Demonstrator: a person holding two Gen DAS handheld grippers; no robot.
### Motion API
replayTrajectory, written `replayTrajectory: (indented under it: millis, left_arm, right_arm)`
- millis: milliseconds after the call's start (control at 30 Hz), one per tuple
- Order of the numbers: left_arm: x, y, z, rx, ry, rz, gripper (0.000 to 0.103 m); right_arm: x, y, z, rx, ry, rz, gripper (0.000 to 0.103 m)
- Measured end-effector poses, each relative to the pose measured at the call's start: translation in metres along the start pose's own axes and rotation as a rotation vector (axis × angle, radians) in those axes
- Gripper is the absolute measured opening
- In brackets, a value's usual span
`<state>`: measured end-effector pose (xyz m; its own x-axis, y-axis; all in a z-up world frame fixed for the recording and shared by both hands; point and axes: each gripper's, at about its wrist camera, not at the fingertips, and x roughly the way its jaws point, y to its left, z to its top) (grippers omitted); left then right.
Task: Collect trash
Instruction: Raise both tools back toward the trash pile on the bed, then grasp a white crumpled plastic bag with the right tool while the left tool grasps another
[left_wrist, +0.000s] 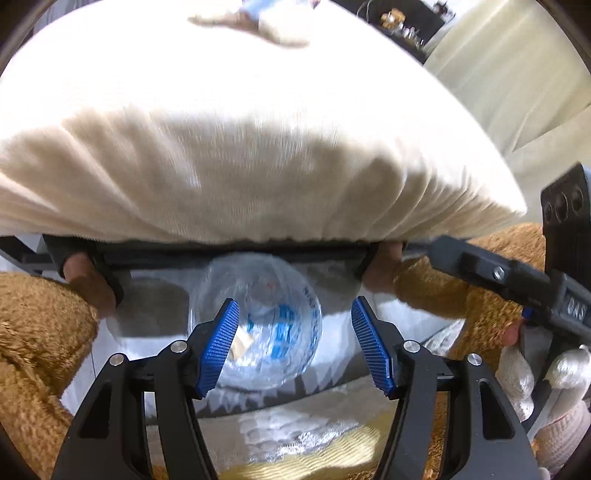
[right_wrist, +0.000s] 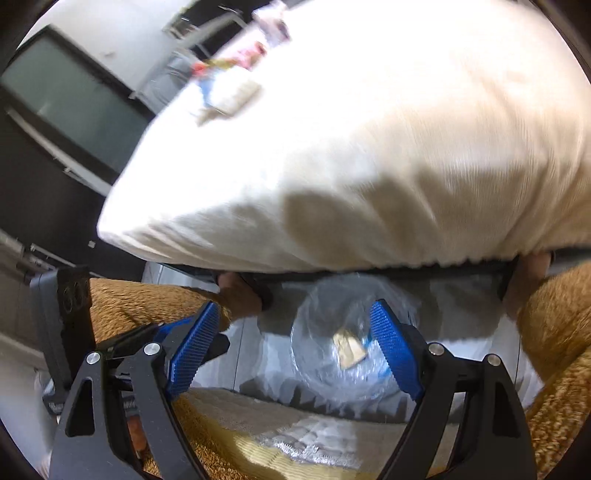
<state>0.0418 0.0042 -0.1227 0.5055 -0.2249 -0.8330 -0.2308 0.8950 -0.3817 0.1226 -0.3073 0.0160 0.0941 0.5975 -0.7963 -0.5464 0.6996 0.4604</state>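
Left wrist view: left gripper (left_wrist: 293, 345) gaped wide, empty, either side of a clear plastic bottle (left_wrist: 255, 321) lying on the floor under the cushion's (left_wrist: 240, 155) edge. Right gripper (right_wrist: 291, 349) likewise spread, empty. Slick, crushable bottle might roll or squirt away.

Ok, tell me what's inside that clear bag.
Inside the clear bag a tan scrap and blue-printed plastic show. Anything deeper is blurred, and the white cushion hides the far rim.
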Motion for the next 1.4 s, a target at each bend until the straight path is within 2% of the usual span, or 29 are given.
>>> replayTrajectory:
  millis: [267,467,733,1000,1400]
  left_arm:
    - [-0.038,-0.001,0.01,0.004,-0.158,-0.019,0.062]
    - [-0.063,0.004,0.031,0.019,-0.25,-0.028,0.062]
    - [-0.09,0.025,0.064,0.006,-0.338,-0.017,0.062]
    - [-0.108,0.057,0.1,-0.022,-0.387,-0.002,0.062]
    - [-0.103,0.096,0.148,-0.084,-0.417,-0.003,0.062]
  right_arm:
    - [-0.04,0.026,0.006,-0.155,-0.182,0.047,0.083]
    - [-0.054,0.037,0.032,-0.246,-0.253,0.047,0.083]
    - [-0.036,0.043,0.078,-0.336,-0.233,0.031,0.083]
    - [0.004,0.05,0.115,-0.378,-0.178,0.021,0.083]
    - [0.072,0.064,0.171,-0.44,-0.124,-0.028,0.083]
